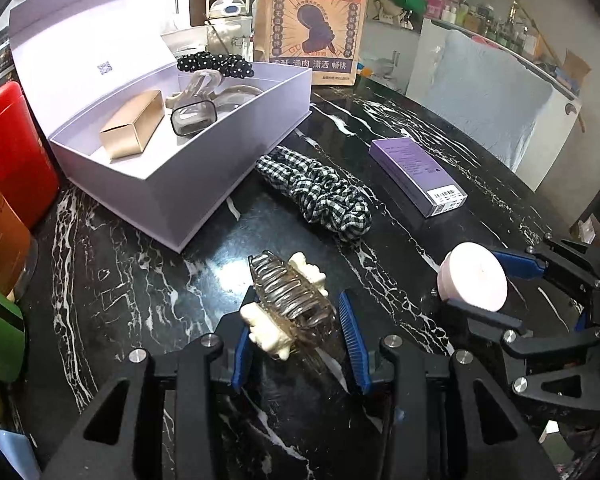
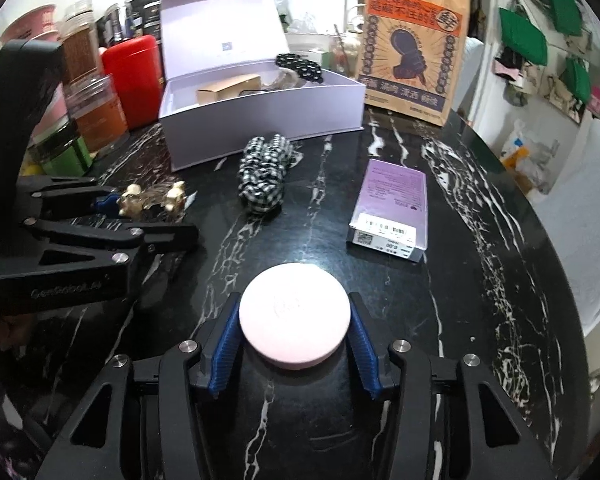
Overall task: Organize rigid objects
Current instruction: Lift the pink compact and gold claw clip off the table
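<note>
Left gripper straddled the hair claw on the marble table, pads touching its sides. Right gripper was clamped on the pink round tin. Lavender box sat open at 11 o'clock, checked scrunchie beside it.

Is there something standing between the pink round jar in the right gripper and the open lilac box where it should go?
Yes. The checkered scrunchie lies on the table between the pink jar and the lilac box, just before the box's front wall.
</note>
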The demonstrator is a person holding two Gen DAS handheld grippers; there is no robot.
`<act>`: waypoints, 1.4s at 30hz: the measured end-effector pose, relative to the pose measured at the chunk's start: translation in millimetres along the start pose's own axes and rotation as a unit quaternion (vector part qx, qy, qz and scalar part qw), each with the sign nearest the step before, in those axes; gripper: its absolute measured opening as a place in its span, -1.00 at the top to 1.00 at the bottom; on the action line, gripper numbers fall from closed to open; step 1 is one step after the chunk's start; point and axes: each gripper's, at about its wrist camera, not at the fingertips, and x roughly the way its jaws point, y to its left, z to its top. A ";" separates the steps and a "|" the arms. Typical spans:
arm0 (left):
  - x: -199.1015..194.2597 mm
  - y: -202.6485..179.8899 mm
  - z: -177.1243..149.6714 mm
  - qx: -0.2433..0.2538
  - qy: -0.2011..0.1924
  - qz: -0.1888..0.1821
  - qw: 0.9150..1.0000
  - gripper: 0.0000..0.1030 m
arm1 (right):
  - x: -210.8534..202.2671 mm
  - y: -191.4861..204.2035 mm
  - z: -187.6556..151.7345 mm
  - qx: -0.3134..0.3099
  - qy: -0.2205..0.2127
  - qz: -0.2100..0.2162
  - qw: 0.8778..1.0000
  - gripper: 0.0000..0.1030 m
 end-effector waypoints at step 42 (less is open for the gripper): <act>-71.0 33.3 15.8 -0.085 -0.047 0.038 0.995 0.29 | -28.9 21.1 50.6 -0.027 -0.028 0.079 0.996 0.02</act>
